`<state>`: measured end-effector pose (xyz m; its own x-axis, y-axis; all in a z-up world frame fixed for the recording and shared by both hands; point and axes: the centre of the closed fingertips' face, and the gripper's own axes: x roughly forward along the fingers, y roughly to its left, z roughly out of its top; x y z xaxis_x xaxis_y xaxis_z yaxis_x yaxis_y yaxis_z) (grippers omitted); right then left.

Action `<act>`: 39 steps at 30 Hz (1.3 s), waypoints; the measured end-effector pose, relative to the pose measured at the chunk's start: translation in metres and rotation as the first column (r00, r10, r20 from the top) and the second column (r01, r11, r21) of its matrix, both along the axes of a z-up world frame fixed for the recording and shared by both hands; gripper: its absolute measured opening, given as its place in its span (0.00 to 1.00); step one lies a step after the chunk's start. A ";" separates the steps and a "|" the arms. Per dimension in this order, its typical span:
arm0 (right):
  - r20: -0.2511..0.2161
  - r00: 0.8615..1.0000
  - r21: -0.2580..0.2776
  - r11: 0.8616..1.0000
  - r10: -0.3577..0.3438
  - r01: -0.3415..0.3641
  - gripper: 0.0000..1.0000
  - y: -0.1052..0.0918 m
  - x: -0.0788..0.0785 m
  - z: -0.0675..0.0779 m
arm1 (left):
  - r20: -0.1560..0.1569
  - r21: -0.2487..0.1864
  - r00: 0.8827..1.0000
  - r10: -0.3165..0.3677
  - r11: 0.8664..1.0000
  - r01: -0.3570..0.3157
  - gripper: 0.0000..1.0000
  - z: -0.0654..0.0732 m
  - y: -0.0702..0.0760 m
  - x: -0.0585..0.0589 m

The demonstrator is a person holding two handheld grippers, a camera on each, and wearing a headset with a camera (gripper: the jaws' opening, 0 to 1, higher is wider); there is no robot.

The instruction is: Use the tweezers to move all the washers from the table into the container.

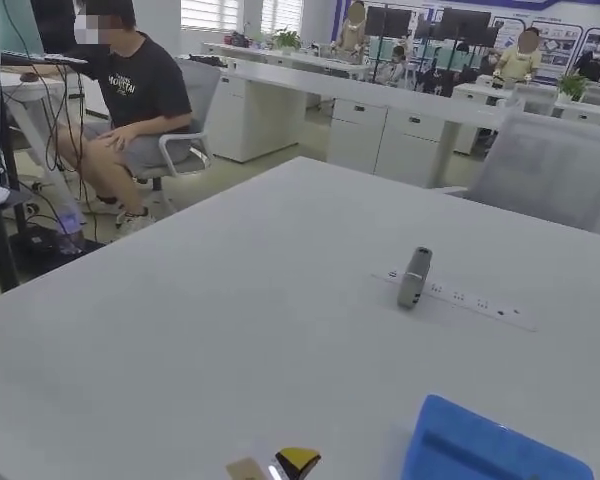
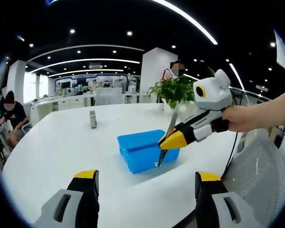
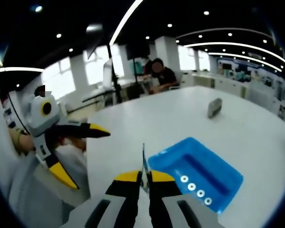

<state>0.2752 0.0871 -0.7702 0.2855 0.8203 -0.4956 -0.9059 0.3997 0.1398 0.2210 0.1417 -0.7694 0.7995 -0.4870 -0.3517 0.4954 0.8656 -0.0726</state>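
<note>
My right gripper is shut on thin metal tweezers, whose tips point up beside the near left corner of the blue container. Several white washers lie in a row inside it. In the left gripper view, the right gripper holds the tweezers tips down over the container. My left gripper is open with nothing between its jaws, and it hangs open off the table's edge. A gripper's yellow tip shows left of the container.
A grey device lies on a white power strip set in the table, beyond the container. A person sits on a chair at the far left. A potted plant stands past the table.
</note>
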 end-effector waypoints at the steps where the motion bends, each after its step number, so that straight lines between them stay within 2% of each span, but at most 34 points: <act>1: 0.003 1.000 0.003 1.000 0.001 -0.001 0.03 0.001 0.001 0.002 | 0.000 0.000 1.000 0.001 1.000 -0.001 0.84 0.000 0.000 0.000; 8: 0.019 1.000 0.022 1.000 -0.003 0.002 0.03 0.003 0.012 0.012 | 0.001 -0.003 1.000 0.001 1.000 -0.001 0.84 0.000 0.000 0.000; 12: 0.007 1.000 0.059 0.998 -0.025 0.025 0.03 0.005 0.023 0.017 | 0.000 -0.004 1.000 0.002 1.000 -0.002 0.84 0.000 0.000 0.000; 18: 0.004 0.999 0.068 0.996 -0.050 0.050 0.03 0.008 0.038 0.018 | 0.000 -0.004 1.000 0.002 1.000 -0.002 0.84 0.000 0.000 0.000; 29: -0.019 0.997 0.047 0.996 -0.073 0.074 0.03 0.016 0.059 0.003 | -0.008 -0.005 1.000 -0.001 1.000 0.001 0.83 -0.001 0.000 -0.001; 39: -0.040 0.997 -0.011 0.997 -0.072 0.072 0.03 0.021 0.076 -0.021 | -0.021 -0.003 1.000 -0.011 1.000 0.011 0.83 -0.003 -0.002 -0.002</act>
